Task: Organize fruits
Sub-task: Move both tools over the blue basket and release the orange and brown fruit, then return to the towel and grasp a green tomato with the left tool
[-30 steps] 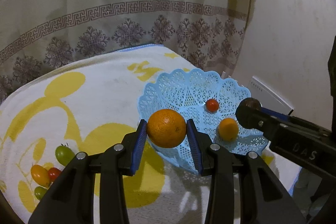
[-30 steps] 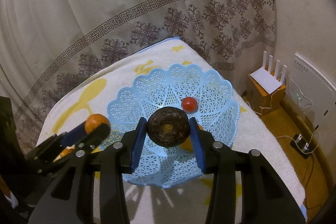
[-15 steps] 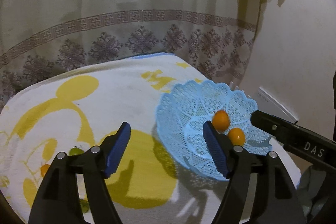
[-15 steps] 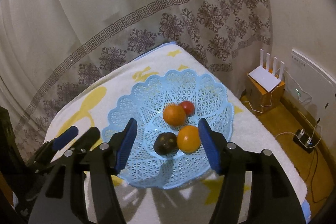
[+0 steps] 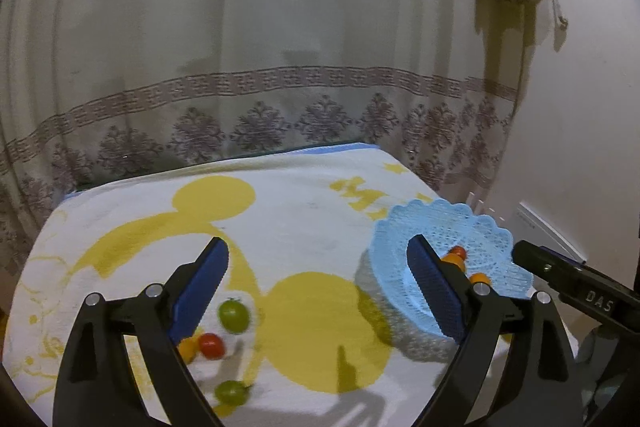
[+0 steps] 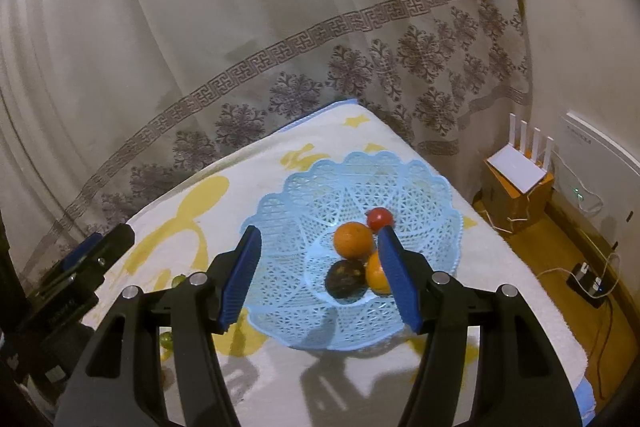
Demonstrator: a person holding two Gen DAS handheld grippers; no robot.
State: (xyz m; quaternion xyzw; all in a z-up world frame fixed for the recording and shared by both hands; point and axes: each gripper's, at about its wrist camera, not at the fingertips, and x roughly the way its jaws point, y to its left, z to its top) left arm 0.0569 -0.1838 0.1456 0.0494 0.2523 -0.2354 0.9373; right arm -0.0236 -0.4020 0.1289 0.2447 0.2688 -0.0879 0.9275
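A light blue lattice basket (image 6: 420, 183) sits on the towel-covered table and holds two oranges (image 6: 353, 239), a dark round fruit (image 6: 344, 279) and a red tomato (image 6: 379, 219). My right gripper (image 6: 320, 279) is open and empty above the basket's near side. My left gripper (image 5: 316, 287) is open and empty over the towel, left of the basket (image 5: 486, 223). Small tomatoes lie on the towel near its left finger: a green one (image 5: 233, 315), a red one (image 5: 211, 345), another green one (image 5: 231, 391).
A white towel with yellow cartoon shapes (image 5: 312, 227) covers the table. A patterned curtain (image 6: 280, 47) hangs behind. To the right on the floor are a router on a box (image 6: 520, 175), cables and a power strip (image 6: 588, 277).
Both grippers opened and dropped their fruit into the basket: the left its orange, the right the dark fruit. Both then drew back; the left swung leftward toward the small tomatoes.
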